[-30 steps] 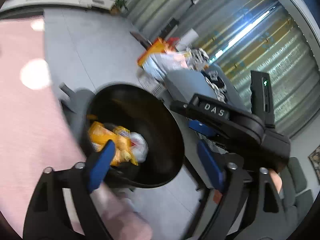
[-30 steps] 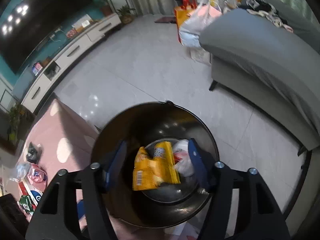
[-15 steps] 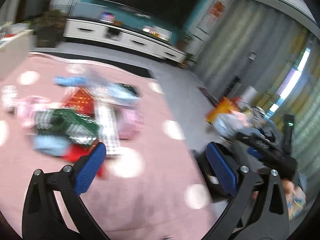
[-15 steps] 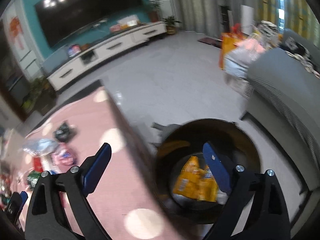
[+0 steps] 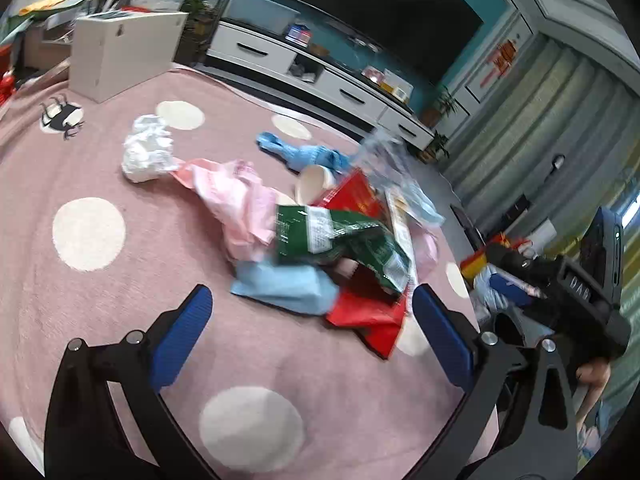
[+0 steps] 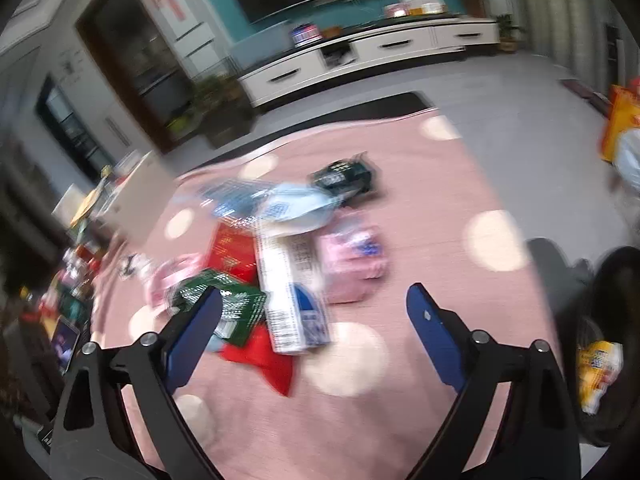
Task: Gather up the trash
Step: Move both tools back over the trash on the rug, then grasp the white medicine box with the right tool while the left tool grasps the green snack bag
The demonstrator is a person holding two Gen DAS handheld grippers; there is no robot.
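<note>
Pink dotted carpet [image 5: 120, 312] fills the living-room floor, and on it lies a loose heap of trash: a crinkled green foil snack bag [image 5: 344, 240] on top, a flat red packet [image 5: 368, 316] and a pale blue wrapper [image 5: 284, 288] beneath. These look light, soft and slippery; a raised crumpled edge of the green bag seems the best hold. Left gripper [image 5: 308, 320] hangs before the heap, jaws wide, empty. Right gripper [image 6: 314, 322] is likewise spread wide, holding nothing, with the black bin [image 6: 616, 344] at its right.
</note>
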